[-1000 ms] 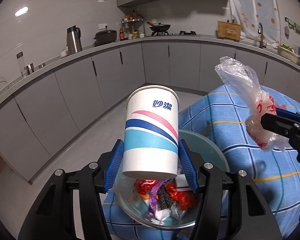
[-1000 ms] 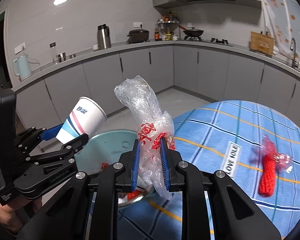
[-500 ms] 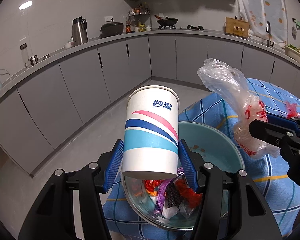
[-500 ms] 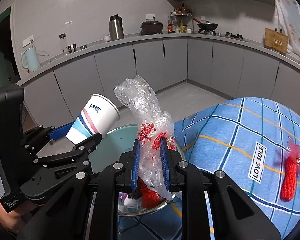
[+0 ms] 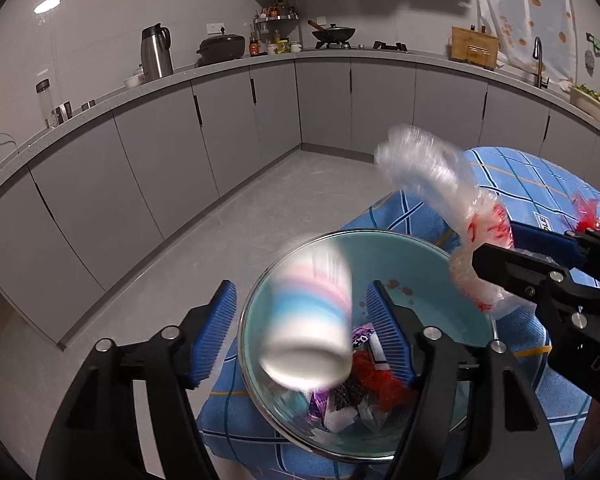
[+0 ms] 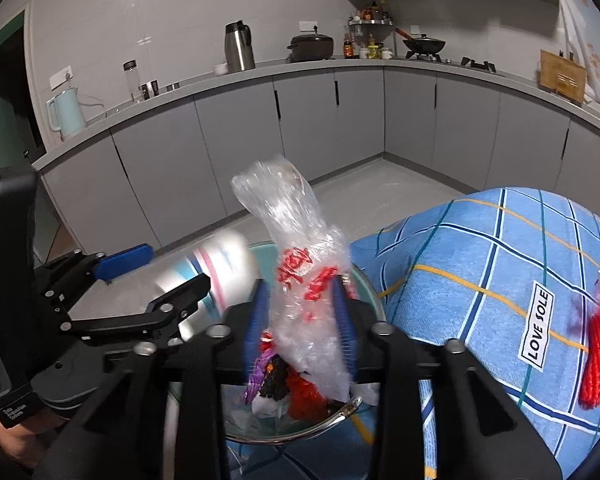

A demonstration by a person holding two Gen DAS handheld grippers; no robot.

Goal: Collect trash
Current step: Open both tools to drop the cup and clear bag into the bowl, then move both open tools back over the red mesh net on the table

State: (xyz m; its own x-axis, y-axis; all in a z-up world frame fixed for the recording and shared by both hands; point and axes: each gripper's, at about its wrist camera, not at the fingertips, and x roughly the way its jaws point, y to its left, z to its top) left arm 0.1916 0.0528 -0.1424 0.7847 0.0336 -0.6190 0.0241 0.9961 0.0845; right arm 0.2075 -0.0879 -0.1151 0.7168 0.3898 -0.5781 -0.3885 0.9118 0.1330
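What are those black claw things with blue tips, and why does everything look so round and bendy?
They are grabbing tools that a person holds, one in each hand. A tiny wide-angle camera on each tool bends the picture. One picture looks along the left claw, the other along the right claw. Both are opening over a glass bowl of wrappers on a blue checked tablecloth. A blurry paper cup is dropping from the left one. A clear plastic bag hangs between the right one's fingers. A red bundle waits on the cloth.
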